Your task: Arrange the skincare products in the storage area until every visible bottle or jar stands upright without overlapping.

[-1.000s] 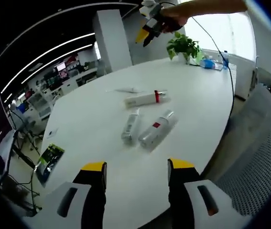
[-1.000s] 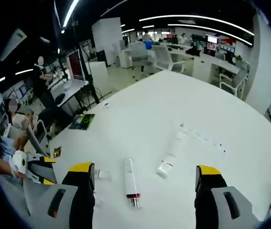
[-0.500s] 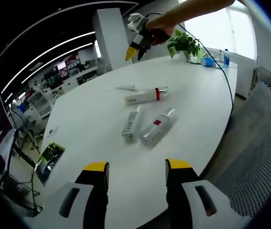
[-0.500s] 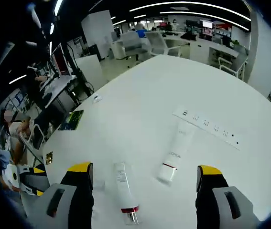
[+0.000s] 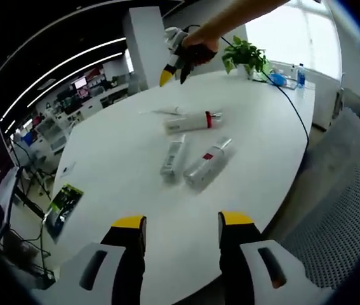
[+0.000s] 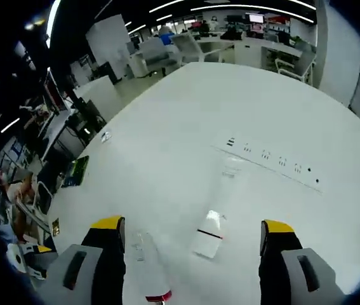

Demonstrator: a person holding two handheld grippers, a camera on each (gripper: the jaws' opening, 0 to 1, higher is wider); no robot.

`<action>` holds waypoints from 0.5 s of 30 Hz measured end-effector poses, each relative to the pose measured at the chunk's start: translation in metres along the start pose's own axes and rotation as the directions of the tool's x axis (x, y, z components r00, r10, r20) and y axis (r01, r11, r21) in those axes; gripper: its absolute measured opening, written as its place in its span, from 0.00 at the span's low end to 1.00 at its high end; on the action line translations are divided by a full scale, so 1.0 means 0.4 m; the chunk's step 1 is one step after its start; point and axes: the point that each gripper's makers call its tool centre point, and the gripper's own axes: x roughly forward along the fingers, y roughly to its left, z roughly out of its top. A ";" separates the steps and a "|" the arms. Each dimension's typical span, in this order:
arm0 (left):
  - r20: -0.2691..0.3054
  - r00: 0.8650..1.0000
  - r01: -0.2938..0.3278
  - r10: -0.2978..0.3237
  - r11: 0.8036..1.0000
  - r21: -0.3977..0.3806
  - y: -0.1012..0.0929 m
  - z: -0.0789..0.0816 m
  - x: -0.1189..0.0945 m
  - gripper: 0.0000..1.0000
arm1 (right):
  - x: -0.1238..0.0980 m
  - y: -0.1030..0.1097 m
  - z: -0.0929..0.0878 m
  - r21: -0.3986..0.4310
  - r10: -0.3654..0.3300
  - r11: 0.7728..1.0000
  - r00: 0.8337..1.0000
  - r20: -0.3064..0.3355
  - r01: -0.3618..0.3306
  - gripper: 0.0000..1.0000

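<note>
The left gripper [image 5: 174,222] hangs over the near edge of the round white table [image 5: 122,165], its two yellow-tipped jaws apart and holding nothing. The right gripper [image 6: 192,227] is also wide apart and empty. In the left gripper view it appears far off, above the far side of the table, carried by a hand [image 5: 199,46].

Three skincare products lie flat near the middle of the table. The white tube with the red band [image 5: 191,121] is the farthest. The slim grey tube [image 5: 173,156] lies nearer, and the clear bottle with a red label [image 5: 205,164] is just to its right. The last two are close side by side; I cannot tell if they touch. In the right gripper view the picture is blurred, but a pale tube [image 6: 214,216] lies between the jaws, just before a white power strip [image 6: 270,163].

No product stands upright yet, so the work seems to be at its beginning. To do this step well, the right gripper should probably come down with its jaws across the tube body, not along it, close near the cap end and tip it up slowly onto its flat end. A smooth round tube may roll away.
</note>
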 end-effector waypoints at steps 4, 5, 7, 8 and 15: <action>-0.005 1.000 0.010 -0.010 1.000 0.011 -0.006 -0.007 0.004 0.37 | 0.035 -0.018 0.005 0.018 -0.018 1.000 1.000 -0.014 0.018 0.89; -0.007 1.000 0.011 -0.011 1.000 0.008 -0.006 -0.008 0.004 0.37 | 0.045 -0.025 0.006 0.021 -0.027 0.999 0.999 -0.020 0.027 0.89; -0.011 1.000 0.012 -0.012 1.000 0.003 -0.005 -0.011 0.004 0.38 | 0.058 -0.030 0.007 0.026 -0.034 0.999 0.999 -0.029 0.035 0.88; -0.019 1.000 0.012 -0.012 1.000 0.003 -0.004 -0.016 0.006 0.38 | 0.065 -0.032 0.009 0.026 -0.037 0.999 0.999 -0.033 0.038 0.88; -0.029 0.999 0.019 -0.019 1.000 -0.009 -0.002 -0.028 0.006 0.38 | 0.102 -0.056 0.024 -0.011 -0.084 0.996 0.994 -0.062 0.084 0.88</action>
